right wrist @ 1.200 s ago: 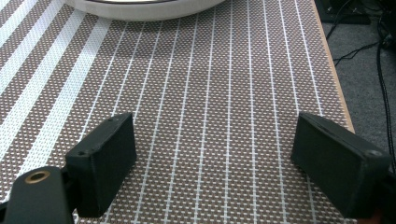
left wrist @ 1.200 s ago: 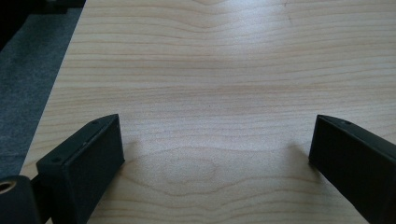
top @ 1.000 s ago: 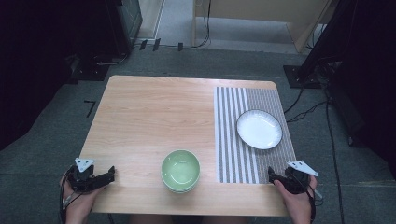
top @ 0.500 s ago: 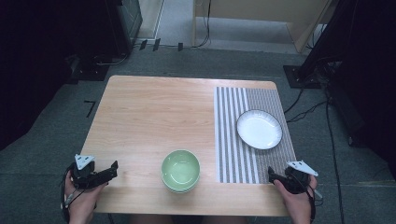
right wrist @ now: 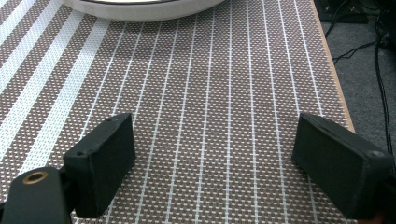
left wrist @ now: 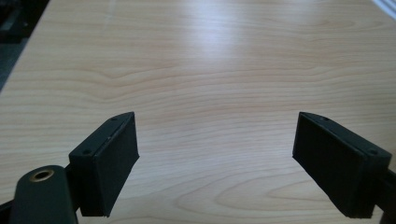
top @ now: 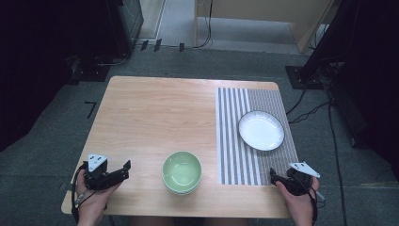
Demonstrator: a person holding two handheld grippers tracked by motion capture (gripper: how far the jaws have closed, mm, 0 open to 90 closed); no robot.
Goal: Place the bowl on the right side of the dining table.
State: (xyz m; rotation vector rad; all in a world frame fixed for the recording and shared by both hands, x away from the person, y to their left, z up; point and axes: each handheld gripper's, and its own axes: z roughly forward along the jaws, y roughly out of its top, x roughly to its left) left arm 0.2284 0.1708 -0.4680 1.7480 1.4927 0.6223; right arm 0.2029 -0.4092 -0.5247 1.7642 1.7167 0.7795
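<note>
Bowl (top: 182,172) sits near table (top: 155,108) front edge, between open tools.

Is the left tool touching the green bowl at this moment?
Apart. In the high view, bare wood lies between the left tool and the green bowl; the left gripper view has no bowl between its open jaws.

Bowl (top: 182,172) pale green. Plate (top: 261,130) white, dark rim line. Placemat (top: 235,141) brown weave with white stripes, broad on its left part, thin on the right. Tabletop (top: 155,113) light woodgrain. Fingers (left wrist: 109,161) black.
</note>
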